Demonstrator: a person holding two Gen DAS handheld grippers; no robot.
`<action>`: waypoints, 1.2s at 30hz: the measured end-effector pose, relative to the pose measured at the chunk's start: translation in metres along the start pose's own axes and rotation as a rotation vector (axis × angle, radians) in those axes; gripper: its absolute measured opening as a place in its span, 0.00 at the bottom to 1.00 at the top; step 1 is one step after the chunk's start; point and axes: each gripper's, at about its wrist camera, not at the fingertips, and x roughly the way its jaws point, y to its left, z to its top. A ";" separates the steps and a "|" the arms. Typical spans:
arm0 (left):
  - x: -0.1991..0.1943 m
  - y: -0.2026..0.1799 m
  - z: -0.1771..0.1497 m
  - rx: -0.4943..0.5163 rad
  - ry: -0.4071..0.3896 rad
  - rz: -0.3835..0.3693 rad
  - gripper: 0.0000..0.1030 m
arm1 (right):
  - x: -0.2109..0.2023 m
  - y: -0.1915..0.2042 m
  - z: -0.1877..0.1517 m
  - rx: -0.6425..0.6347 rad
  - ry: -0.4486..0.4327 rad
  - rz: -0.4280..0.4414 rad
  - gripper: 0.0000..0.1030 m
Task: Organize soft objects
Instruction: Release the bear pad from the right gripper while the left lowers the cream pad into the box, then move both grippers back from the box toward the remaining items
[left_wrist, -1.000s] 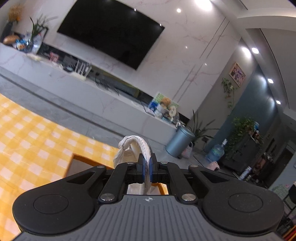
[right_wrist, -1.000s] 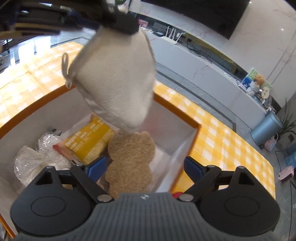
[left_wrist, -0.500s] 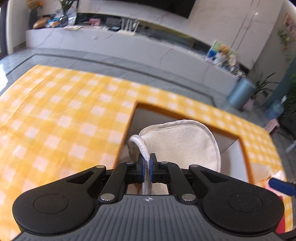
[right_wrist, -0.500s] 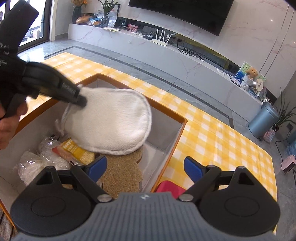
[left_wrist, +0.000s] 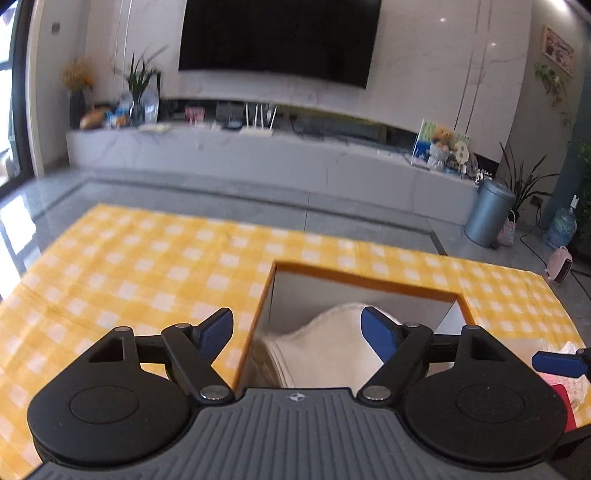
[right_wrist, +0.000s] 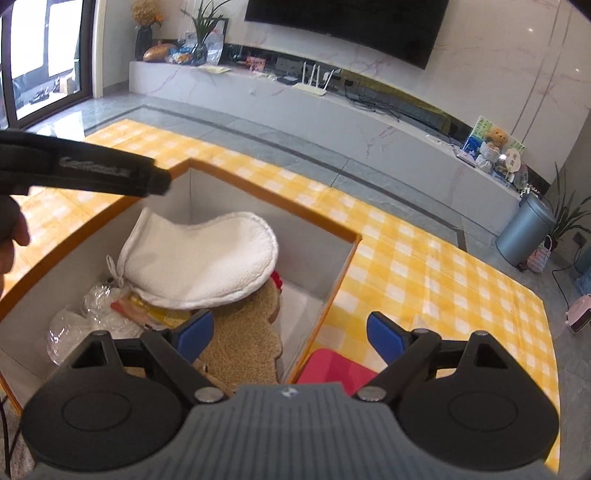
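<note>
White fleece mitt (right_wrist: 207, 266) sits inside the orange-rimmed box (right_wrist: 343, 266), on top of the pile: over a tan fibrous bear-shaped pad (right_wrist: 247, 339) and a yellow packet (right_wrist: 162, 314), with crinkly clear plastic bags (right_wrist: 77, 325) at the box's left end. Its cuff loop hangs off the left side. Left tongs (left_wrist: 297, 336) are opening, jaws spread wide above the box, mitt below them, pads not touching it. In the right wrist view the left tongs show as a dark bar over the box's far-left corner. Right tongs (right_wrist: 290, 332) stand wide, nothing gripped, hovering over the box's near edge. Pink item (right_wrist: 332, 369) lies on the yellow checked tabletop (right_wrist: 424, 273) just outside the box, below the right tongs.
</note>
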 end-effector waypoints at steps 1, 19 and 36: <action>-0.004 -0.002 0.002 0.004 -0.004 -0.001 0.90 | -0.002 -0.001 0.000 0.006 -0.006 -0.001 0.86; -0.032 -0.069 -0.011 0.083 0.037 -0.341 0.90 | -0.055 -0.105 -0.039 0.179 -0.078 -0.184 0.88; -0.043 -0.158 -0.050 0.322 0.042 -0.327 0.90 | -0.080 -0.226 -0.157 0.530 -0.050 -0.353 0.90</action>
